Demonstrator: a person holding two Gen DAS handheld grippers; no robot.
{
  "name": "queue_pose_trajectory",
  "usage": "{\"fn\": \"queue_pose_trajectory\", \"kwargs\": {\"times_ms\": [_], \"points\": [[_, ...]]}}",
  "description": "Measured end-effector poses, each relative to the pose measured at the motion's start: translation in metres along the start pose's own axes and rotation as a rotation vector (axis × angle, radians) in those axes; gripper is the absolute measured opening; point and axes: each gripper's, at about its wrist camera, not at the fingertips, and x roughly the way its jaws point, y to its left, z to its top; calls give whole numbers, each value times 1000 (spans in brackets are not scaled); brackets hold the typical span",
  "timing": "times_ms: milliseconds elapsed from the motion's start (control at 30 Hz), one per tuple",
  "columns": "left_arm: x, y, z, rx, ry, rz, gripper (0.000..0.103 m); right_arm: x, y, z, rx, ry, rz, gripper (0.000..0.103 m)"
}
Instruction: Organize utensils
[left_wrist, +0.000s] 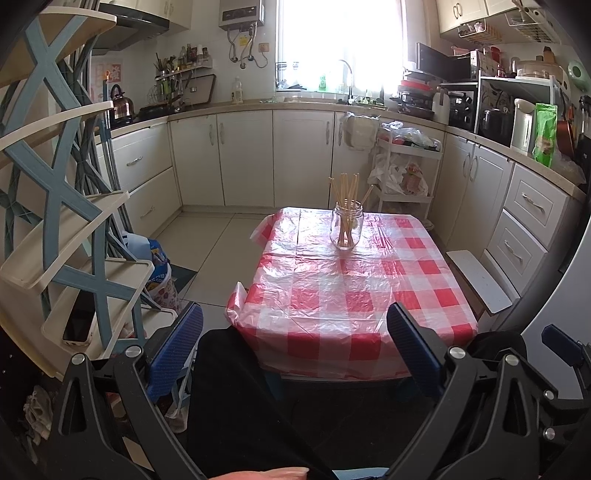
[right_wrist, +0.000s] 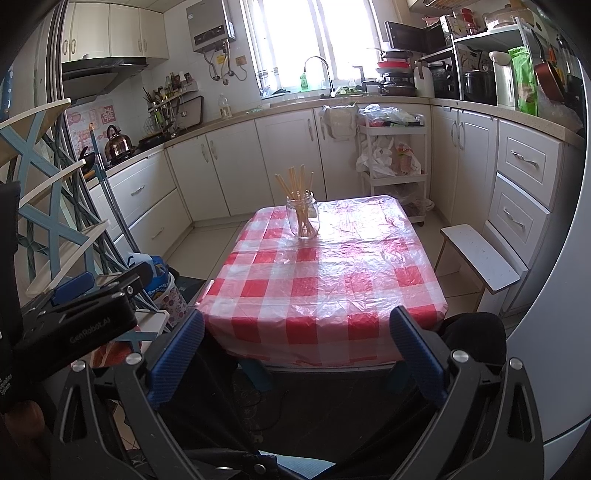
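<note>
Glass jar (left_wrist: 346, 229) of chopsticks (left_wrist: 345, 192), upright on the checked table (left_wrist: 351, 295). Left claw (left_wrist: 295, 347): wide, empty. Right claw (right_wrist: 297, 350): wide, empty, short of the table.

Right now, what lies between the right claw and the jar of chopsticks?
Only bare checked tablecloth lies between the right claw and the jar; the right wrist view shows it.
</note>
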Motion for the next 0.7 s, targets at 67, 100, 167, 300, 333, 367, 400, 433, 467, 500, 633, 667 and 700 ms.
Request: {"fn": "queue_pose_trajectory", "kwargs": {"times_ms": [67, 100, 167, 300, 333, 367, 400, 433, 467, 500, 633, 667, 700], "points": [[1, -1, -1, 2, 5, -4, 96, 0, 2, -2, 0, 1, 1, 96], [1, -1, -1, 4, 6, -5, 96, 0, 3, -4, -1, 1, 2, 96], [1, -2, -1, 1, 4, -6, 96, 0, 3, -4, -1, 1, 1, 96], [1, -2, -2, -16, 1, 4, 96, 0, 4, -4, -1, -1, 1, 96], [0, -4, -2, -10, -5, 8, 96, 0, 5, -5, -1, -3, 0, 96], [-1, -5, -2, -3, -11, 11, 96, 0, 6, -6, -1, -3, 0, 96], [-2, -6, -2, 2, -16, 10, 96, 0, 6, -7, -2, -3, 0, 96], [-2, -7, -2, 6, -19, 12, 96, 0, 6, -7, -3, -4, 0, 96], [-3, -8, -1, 8, -20, 15, 96, -1, 7, -8, -4, -5, -1, 96], [-2, -7, -1, 8, -17, 16, 96, -1, 7, -9, -4, -7, -1, 96], [-1, -8, -1, 11, -2, 25, 96, -3, 7, -9, -4, -8, -1, 96], [-1, -9, -1, 13, -2, 26, 96, -3, 6, -9, -3, -7, -1, 96], [-1, -9, -1, 16, -2, 27, 96, -3, 6, -9, -3, -7, 0, 96]]}}
